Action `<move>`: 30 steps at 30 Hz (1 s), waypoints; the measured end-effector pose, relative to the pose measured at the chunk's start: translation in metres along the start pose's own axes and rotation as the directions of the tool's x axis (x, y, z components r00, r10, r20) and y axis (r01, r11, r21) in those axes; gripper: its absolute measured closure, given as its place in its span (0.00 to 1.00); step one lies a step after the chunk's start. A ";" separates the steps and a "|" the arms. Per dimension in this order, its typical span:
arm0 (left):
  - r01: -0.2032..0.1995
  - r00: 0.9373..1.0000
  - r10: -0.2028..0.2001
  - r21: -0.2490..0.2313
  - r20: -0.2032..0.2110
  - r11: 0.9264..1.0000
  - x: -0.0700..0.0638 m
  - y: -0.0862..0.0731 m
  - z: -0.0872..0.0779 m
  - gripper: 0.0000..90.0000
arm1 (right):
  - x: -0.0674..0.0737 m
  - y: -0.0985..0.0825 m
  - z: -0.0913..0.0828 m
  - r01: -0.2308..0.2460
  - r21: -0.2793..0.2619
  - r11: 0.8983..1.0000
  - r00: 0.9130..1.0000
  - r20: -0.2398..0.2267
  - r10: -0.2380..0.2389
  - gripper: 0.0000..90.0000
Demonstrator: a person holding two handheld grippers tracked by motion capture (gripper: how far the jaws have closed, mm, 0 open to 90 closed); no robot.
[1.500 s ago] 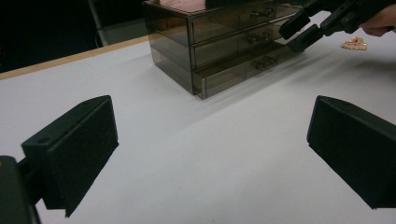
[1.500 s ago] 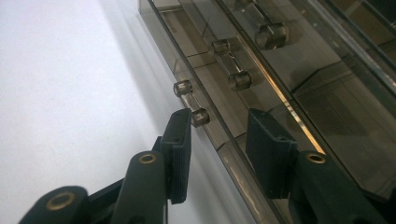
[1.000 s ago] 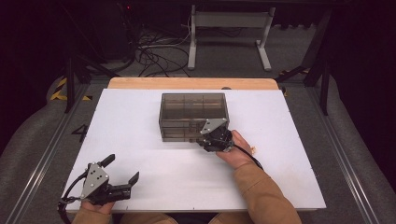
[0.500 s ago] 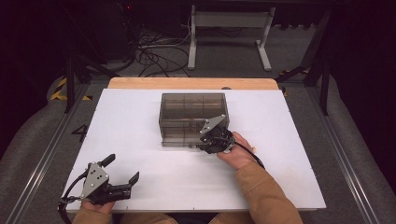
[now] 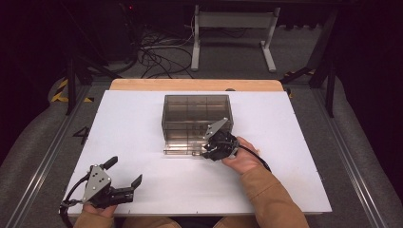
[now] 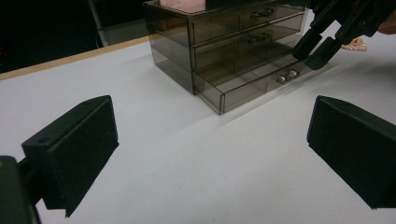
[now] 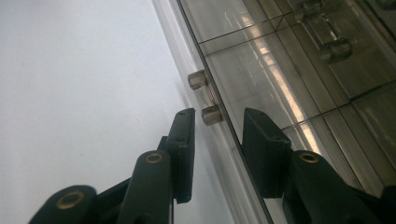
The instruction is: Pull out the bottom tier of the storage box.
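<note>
The right gripper [image 5: 205,153] straddles the front panel of the slightly pulled-out bottom drawer [image 6: 261,84] of the smoky drawer box [image 5: 197,118] mid-table, jaws narrowly apart just beside its handle [image 7: 205,100], seemingly not pressing. The left gripper [image 5: 124,173] rests wide open at the near left.

The white table [image 5: 142,123] is evenly lit from above while the room behind it falls into near black. Shadows under things are short and soft. Pale glare streaks cross the smoky drawer box [image 7: 299,93] in the right gripper view, where the near jaws look slightly soft.
</note>
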State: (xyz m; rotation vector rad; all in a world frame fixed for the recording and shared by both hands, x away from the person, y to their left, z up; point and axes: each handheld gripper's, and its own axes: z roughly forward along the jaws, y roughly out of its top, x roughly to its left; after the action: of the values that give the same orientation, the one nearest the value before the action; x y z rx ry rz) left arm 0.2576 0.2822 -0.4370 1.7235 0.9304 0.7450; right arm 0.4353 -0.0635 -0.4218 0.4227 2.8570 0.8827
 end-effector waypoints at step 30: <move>-0.005 1.000 0.005 0.000 0.014 1.000 0.000 0.002 0.005 0.03 | 0.020 -0.003 -0.007 0.051 0.057 0.997 0.996 -0.082 -0.046 0.70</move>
State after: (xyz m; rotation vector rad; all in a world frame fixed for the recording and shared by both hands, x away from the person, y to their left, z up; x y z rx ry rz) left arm 0.2618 0.2794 -0.4368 1.7297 0.9176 0.7350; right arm 0.4138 -0.0637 -0.4185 0.3295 2.9594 0.8279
